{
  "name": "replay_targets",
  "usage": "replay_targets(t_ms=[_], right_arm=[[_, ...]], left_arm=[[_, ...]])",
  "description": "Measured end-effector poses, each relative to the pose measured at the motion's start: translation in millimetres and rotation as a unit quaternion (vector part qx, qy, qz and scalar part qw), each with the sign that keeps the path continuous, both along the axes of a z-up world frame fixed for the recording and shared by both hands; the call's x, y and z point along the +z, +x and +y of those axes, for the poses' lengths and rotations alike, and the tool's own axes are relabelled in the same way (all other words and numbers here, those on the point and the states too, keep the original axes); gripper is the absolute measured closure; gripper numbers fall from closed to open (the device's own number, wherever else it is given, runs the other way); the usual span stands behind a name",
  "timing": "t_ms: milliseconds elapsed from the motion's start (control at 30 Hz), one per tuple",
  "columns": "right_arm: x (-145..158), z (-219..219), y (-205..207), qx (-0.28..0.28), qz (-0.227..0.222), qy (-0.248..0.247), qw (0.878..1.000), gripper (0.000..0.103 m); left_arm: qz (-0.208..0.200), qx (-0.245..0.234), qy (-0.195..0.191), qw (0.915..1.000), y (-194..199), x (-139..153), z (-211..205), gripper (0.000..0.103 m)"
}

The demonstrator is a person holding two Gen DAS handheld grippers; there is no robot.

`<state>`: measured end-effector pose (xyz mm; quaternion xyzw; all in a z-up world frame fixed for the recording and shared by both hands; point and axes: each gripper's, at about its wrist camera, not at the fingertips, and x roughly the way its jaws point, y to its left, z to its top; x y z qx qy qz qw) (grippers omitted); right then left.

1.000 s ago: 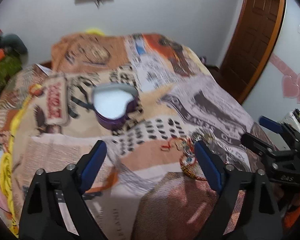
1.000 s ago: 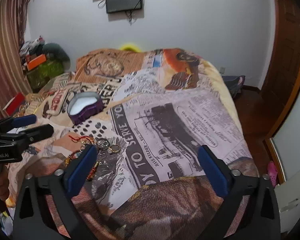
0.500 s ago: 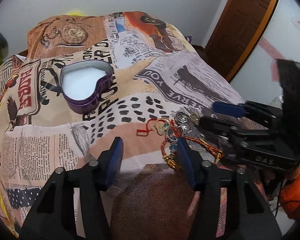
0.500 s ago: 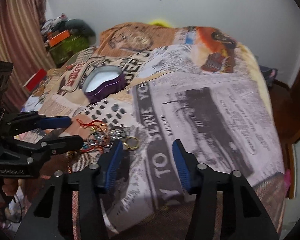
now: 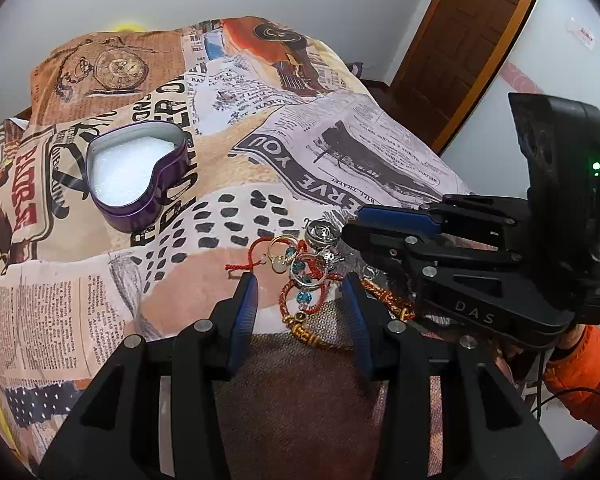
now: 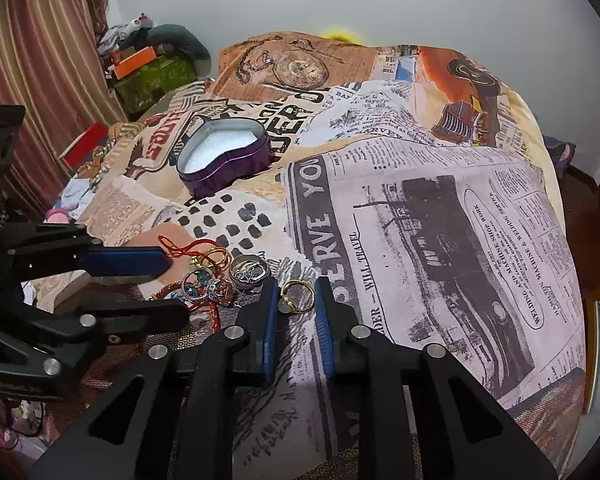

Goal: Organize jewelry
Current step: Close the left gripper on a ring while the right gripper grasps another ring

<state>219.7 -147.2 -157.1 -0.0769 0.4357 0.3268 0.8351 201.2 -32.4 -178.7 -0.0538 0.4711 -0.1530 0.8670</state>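
Note:
A pile of jewelry (image 5: 308, 256) lies on the newspaper-print bedspread (image 5: 340, 152): rings, blue-bead charms and red cords. My left gripper (image 5: 300, 292) is closing, its blue pads on either side of a red cord bracelet (image 5: 300, 308) without touching it. My right gripper (image 6: 297, 300) is closing on a gold ring (image 6: 298, 298), and its pads meet the ring's sides. Each gripper shows in the other's view: the right gripper (image 5: 352, 224) beside the pile, the left gripper (image 6: 178, 286) over the pile (image 6: 216, 280). An open purple heart-shaped tin (image 5: 140, 216) (image 6: 228, 180) with white lining stands farther back.
A brown wooden door (image 5: 460, 40) is at the right and a striped curtain (image 6: 40, 60) at the left. Green and orange boxes (image 6: 152, 76) sit past the bed's far left corner. A person's orange sleeve (image 5: 580, 368) shows behind the right gripper.
Both grippers have come down and forward to the jewelry pile and tilted lower. Both pairs of jaws have narrowed: the right around the gold ring, the left around the red bracelet.

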Motion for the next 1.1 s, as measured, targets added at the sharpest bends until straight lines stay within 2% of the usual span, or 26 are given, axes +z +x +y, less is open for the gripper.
replay_targets(t_ms=[33, 133, 467, 733, 767, 800, 833, 1100], right_arm=[[1, -1, 0, -0.001, 0.0, 0.003, 1.0, 0.095], [2, -6, 0, -0.006, 0.004, 0.013, 1.0, 0.095], [6, -17, -8, -0.008, 0.0, 0.024, 1.0, 0.095], [8, -22, -14, -0.013, -0.004, 0.028, 1.0, 0.095], [9, -22, -15, -0.014, -0.006, 0.028, 1.0, 0.095], [10, -22, -15, -0.014, -0.006, 0.028, 0.999, 0.095], [10, -23, -15, -0.016, -0.006, 0.029, 0.999, 0.095], [20, -25, -17, -0.024, -0.014, 0.037, 0.999, 0.095]], left_arm=[[0.0, 0.0, 0.001, 1.0, 1, 0, -1, 0.06], [0.002, -0.001, 0.004, 1.0, 5, -1, -4, 0.06], [0.0, 0.0, 0.023, 0.9997, 14, -5, -16, 0.071], [0.005, 0.018, 0.016, 0.9997, 23, -6, -14, 0.072], [0.004, 0.018, 0.017, 0.9997, 24, -6, -15, 0.073], [0.003, 0.019, 0.018, 0.9996, 25, -5, -15, 0.082], [0.001, 0.018, 0.02, 0.9996, 26, -6, -15, 0.083], [-0.011, 0.02, 0.015, 0.9996, 15, 2, -14, 0.084]])
